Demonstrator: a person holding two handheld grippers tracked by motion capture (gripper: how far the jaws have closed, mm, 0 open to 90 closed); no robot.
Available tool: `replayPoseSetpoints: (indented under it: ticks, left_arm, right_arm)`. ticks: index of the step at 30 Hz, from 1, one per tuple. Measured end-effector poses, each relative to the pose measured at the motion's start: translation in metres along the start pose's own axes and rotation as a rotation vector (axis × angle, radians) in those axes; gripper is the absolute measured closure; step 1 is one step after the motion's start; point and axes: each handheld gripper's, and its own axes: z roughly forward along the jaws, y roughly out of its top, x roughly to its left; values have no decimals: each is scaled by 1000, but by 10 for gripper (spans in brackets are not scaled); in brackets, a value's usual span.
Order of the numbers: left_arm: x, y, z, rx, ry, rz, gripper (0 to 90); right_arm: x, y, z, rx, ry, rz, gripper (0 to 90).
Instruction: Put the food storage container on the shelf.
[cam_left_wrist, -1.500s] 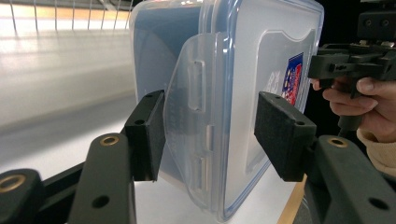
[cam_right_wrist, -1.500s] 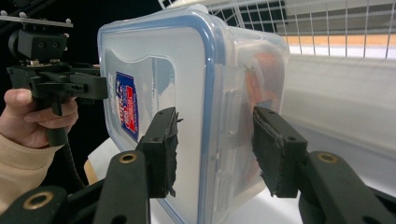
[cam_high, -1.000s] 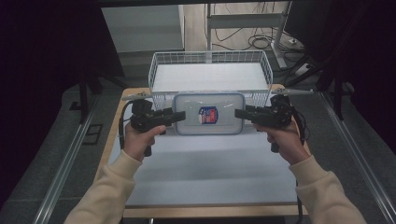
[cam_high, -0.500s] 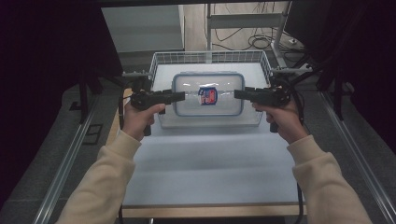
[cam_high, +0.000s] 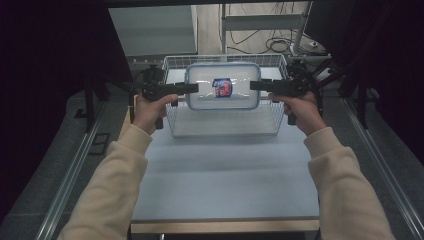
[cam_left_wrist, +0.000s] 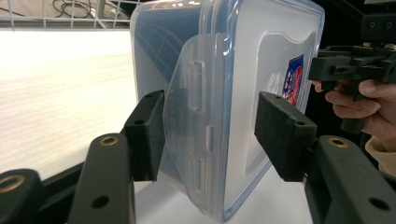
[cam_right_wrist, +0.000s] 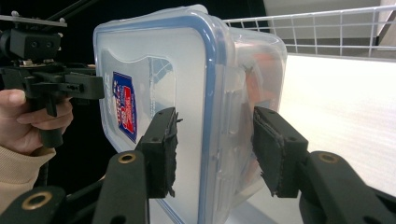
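Container carried over basket by 2 grippers.
I hold the lidded container (cam_high: 223, 85) above the wire basket (cam_high: 226, 122), left gripper (cam_high: 193, 88) and right gripper (cam_high: 254, 85) each clamped on an end; I would lower both level, together.

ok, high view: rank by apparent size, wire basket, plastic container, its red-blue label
1. wire basket, largest.
2. plastic container, held above the basket by both tongs and so nearer the camera, which inflates its size.
3. label, by far the smallest.
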Motion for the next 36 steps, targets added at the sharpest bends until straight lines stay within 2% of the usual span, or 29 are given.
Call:
replayPoseSetpoints:
  ticks: [12, 18, 22, 25, 26, 27, 28, 29, 30, 31, 32, 33, 36]
  left_arm:
    - [15, 29, 12, 29, 8, -7, 444]
    - [30, 32, 22, 53, 12, -50, 438]
    - [36, 33, 24, 39, 1, -89, 438]
    - [39, 34, 26, 43, 1, -91, 433]
    - [40, 35, 28, 33, -3, -115, 433]
    - [41, 36, 28, 35, -1, -114, 432]
    - [41, 36, 30, 32, 4, -121, 429]
    - [42, 37, 31, 46, 10, -111, 422]
    - [43, 37, 34, 60, 3, -122, 411]
    - [44, 37, 37, 72, 4, -127, 388]
    - [44, 37, 37, 72, 4, -127, 365]
    - [48, 36, 41, 60, -3, -163, 351]
    - [54, 37, 43, 55, -17, -185, 348]
  right_arm:
    - [-17, 23, 13, 2, -12, 52, 514]
    - [-29, 30, 25, 33, -21, 91, 511]
    - [-33, 32, 29, 30, -19, 120, 510]
    - [-35, 34, 31, 32, -20, 129, 506]
    - [-37, 37, 33, 35, -27, 145, 499]
    - [-37, 37, 34, 32, -35, 151, 495]
    - [-37, 37, 35, 34, -54, 145, 494]
    - [-37, 37, 36, 39, -68, 135, 507]
    - [-37, 37, 38, 47, -81, 125, 502]
    - [-37, 35, 41, 59, -102, 124, 473]
    - [-37, 35, 41, 59, -102, 124, 473]
    - [-38, 33, 45, 58, -120, 135, 446]
    - [-42, 31, 46, 30, -114, 162, 454]
